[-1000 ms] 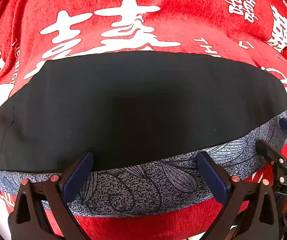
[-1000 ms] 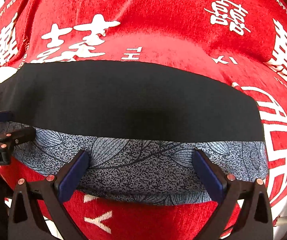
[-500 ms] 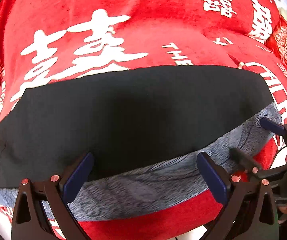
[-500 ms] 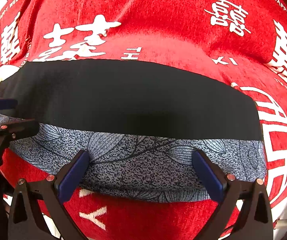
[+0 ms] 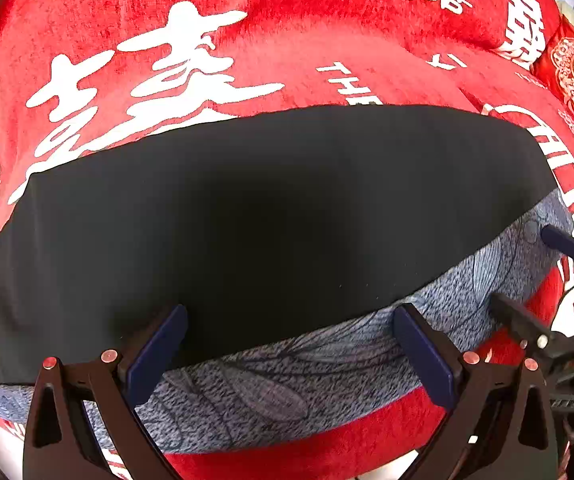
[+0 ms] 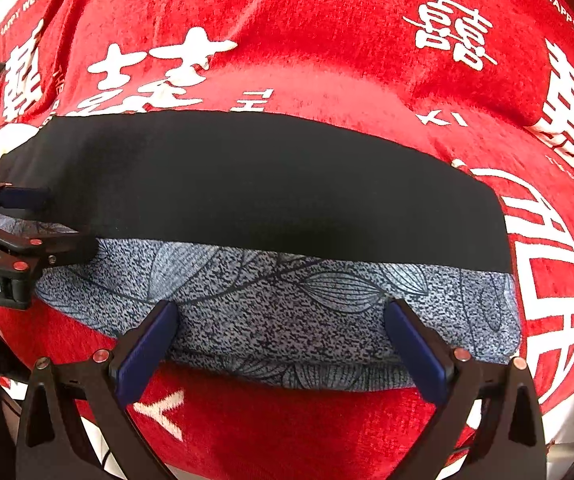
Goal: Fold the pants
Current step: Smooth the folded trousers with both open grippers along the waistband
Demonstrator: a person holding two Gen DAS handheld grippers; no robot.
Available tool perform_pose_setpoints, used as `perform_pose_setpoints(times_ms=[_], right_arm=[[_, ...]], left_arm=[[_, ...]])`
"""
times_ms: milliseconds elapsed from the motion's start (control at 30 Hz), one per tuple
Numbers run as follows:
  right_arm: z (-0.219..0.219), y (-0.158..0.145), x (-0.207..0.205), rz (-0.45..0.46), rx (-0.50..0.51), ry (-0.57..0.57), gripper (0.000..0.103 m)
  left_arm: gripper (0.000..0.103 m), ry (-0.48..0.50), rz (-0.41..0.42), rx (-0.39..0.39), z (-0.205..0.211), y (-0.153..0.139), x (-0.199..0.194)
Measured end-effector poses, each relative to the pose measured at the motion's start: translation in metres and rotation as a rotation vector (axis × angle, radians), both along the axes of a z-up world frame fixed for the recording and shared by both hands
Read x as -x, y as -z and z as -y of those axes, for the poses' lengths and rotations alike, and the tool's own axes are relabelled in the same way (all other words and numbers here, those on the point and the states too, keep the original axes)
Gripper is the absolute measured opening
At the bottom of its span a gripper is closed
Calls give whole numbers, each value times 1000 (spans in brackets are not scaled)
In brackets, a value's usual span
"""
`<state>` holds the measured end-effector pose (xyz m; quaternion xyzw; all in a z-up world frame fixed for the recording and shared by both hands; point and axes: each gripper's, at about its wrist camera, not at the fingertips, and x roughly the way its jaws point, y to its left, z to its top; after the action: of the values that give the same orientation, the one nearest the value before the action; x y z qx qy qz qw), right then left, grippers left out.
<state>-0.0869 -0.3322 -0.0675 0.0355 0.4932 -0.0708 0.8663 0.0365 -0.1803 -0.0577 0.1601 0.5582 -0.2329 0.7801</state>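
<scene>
The pants [image 5: 271,216] lie flat on the red cloth, a black panel over a grey leaf-patterned strip [image 5: 287,384] along the near edge. They also show in the right wrist view [image 6: 271,188], with the patterned strip [image 6: 307,304] nearest. My left gripper [image 5: 291,340] is open, its fingers straddling the near edge left of middle. My right gripper [image 6: 281,332] is open over the patterned strip. Each gripper shows in the other's view: the right one [image 5: 535,276] at the pants' right end, the left one [image 6: 51,220] at the left end.
A red cloth [image 6: 327,40] with white Chinese characters and lettering covers the whole surface under the pants. A white patch [image 6: 3,140] shows at the pants' far left. The cloth's near edge [image 6: 287,440] lies just below my fingers.
The left wrist view has swung and tilted, so the pants sit lower and slanted in it. The left gripper has moved in over the pants' left end. The right gripper has barely moved.
</scene>
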Motion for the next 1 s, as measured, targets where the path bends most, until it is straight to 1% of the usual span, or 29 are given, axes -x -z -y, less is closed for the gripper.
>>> perform_pose_setpoints(times_ms=[67,100,167,200,267,333,367,433,467,533,567,600,633,667,700,733,800,833,900,1000], right_arm=[[6,-4,3,-9,-11,30,103],[12,-9,4,3,-40,54,103],[23,-20,5,63,-104,83,103],[26,-26,1,83,-113,94,103],[23,-35,-16,99,-108,89,103],[10,-42,-42,113,-105,48,103],[0,-44,-60,114,-108,14,103],[-16,-40,-86,95,-127,-41,103],[-29,-31,-106,56,-110,-76,103],[-35,-18,-118,21,-85,-115,103],[-31,-9,-121,-8,-76,-114,103],[-21,-2,-120,-25,-76,-92,103],[-12,-4,-113,8,-91,-87,103],[-6,-6,-108,17,-85,-75,103],[3,-4,-103,-10,-31,-35,103],[10,-3,-100,-26,-2,-4,103],[28,-9,-92,-28,-17,79,103],[29,-14,-91,-16,-28,92,103],[16,-29,-97,26,-68,49,103],[-39,-45,-126,51,-91,-88,103]], left_arm=[[103,-23,7,9,-10,-5,1],[103,-30,12,17,-15,-7,1],[103,-50,26,25,-26,-11,0],[103,-70,30,25,-34,-11,-1],[103,-108,15,36,-46,-9,-5],[103,-139,-26,44,-54,-2,-11],[103,-147,-31,48,-57,0,-12],[103,-139,-21,47,-58,0,-11],[103,-137,-18,42,-59,0,-10],[103,-143,-17,42,-62,-1,-11],[103,-150,-18,43,-65,-2,-11],[103,-160,-16,44,-70,-3,-13],[103,-169,-13,47,-75,-4,-14],[103,-181,-10,52,-83,-7,-17],[103,-201,-8,67,-95,-11,-22],[103,-212,-4,77,-101,-13,-25],[103,-254,17,100,-121,-22,-39],[103,-277,23,106,-130,-25,-45],[103,-322,13,118,-150,-26,-58],[103,-376,-9,124,-175,-16,-61]])
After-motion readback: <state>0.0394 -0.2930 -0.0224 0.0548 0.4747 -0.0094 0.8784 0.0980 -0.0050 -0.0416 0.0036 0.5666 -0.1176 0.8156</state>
